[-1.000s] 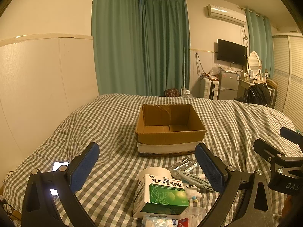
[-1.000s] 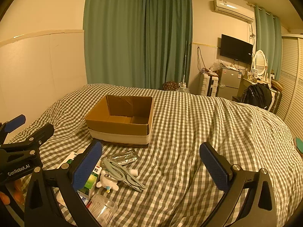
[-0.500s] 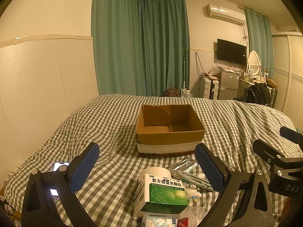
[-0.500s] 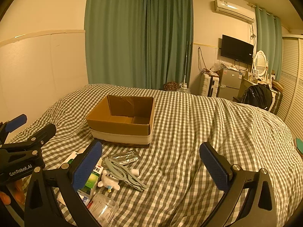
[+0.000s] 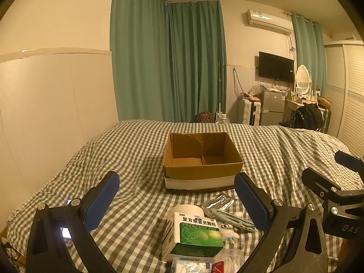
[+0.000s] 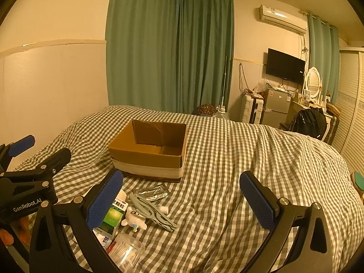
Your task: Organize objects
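Both your left hand-held gripper (image 5: 176, 198) and right hand-held gripper (image 6: 182, 195) gape empty; the glossy medicine box (image 5: 195, 236) partly hides a white roll (image 5: 185, 210).

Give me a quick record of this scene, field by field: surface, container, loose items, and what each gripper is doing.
surface: bed with checked cover
container: open cardboard box, nothing visible inside
loose items: green medicine box, foil packet, folded grey hanger, small white plush toy, clear plastic container, all clustered in front of the box
left gripper: open, holding nothing, above the medicine box
right gripper: open, holding nothing
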Motion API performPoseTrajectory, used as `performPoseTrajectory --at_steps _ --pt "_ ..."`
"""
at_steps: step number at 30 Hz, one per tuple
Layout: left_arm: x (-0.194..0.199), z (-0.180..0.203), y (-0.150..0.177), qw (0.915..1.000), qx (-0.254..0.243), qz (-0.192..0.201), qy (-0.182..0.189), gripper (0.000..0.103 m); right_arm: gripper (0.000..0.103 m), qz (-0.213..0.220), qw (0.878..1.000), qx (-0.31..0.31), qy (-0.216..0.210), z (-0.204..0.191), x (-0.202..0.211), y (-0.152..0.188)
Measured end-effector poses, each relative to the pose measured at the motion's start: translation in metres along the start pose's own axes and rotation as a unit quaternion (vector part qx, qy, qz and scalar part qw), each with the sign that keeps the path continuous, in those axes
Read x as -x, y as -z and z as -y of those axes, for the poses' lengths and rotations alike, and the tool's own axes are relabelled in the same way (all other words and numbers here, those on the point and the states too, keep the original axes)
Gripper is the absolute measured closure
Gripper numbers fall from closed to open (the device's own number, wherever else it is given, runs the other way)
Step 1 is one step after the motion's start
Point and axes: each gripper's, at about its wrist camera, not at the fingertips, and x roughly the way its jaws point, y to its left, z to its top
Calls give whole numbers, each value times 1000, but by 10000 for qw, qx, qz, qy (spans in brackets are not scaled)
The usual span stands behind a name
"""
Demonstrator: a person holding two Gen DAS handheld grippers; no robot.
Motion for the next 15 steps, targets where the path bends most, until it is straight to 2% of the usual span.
performPoseTrajectory --at_steps 11,15 --pt "3 -3 2 9999 -38 -79 -109 0 0 61 9999 76 -63 -4 10 -3" --pt "-2 -7 11 9995 -109 -223 -171 0 0 -103 9998 137 -139 -8 7 4"
